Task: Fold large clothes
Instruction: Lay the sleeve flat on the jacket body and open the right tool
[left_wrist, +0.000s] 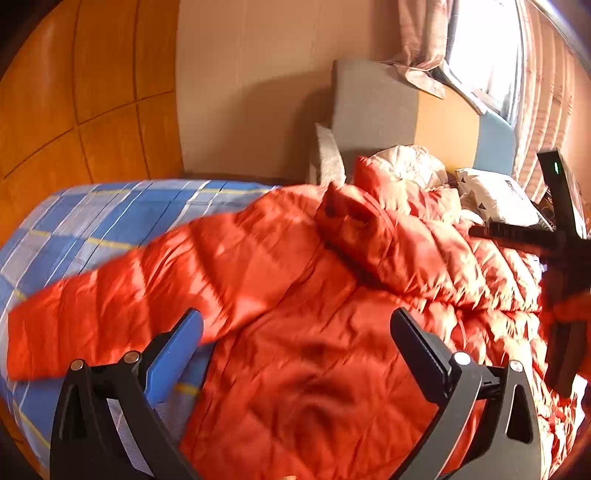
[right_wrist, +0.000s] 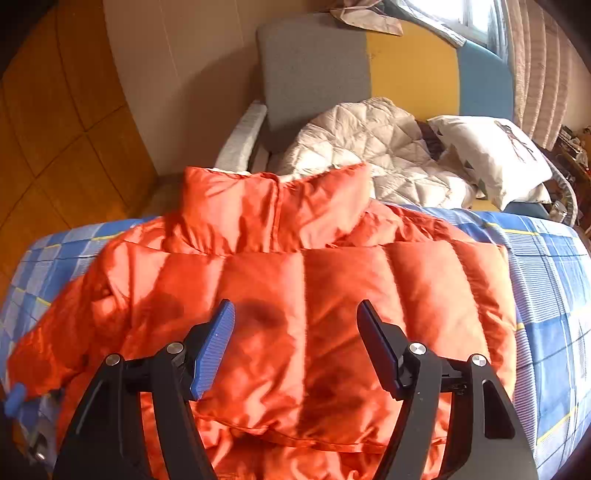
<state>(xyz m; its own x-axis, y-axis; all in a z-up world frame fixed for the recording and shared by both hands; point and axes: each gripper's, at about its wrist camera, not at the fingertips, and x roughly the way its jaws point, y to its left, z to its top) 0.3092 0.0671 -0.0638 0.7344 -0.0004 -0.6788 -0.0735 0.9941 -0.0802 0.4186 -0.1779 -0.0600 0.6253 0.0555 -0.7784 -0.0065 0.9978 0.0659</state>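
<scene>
An orange puffer jacket (left_wrist: 303, 295) lies spread on a blue checked bed sheet (left_wrist: 103, 218). In the left wrist view one sleeve (left_wrist: 110, 302) stretches out to the left over the sheet. My left gripper (left_wrist: 295, 325) is open and empty just above the jacket's body. In the right wrist view the jacket (right_wrist: 295, 280) lies with its collar (right_wrist: 273, 214) at the far side. My right gripper (right_wrist: 295, 314) is open and empty above the jacket's middle. The right gripper also shows as a dark shape at the right edge of the left wrist view (left_wrist: 561, 258).
A white quilted garment (right_wrist: 369, 147) and a white pillow (right_wrist: 491, 155) lie on a sofa with grey, yellow and blue back panels (right_wrist: 314, 66) behind the bed. Wooden floor (right_wrist: 55, 129) lies to the left. A window with curtains (left_wrist: 480, 48) is at the upper right.
</scene>
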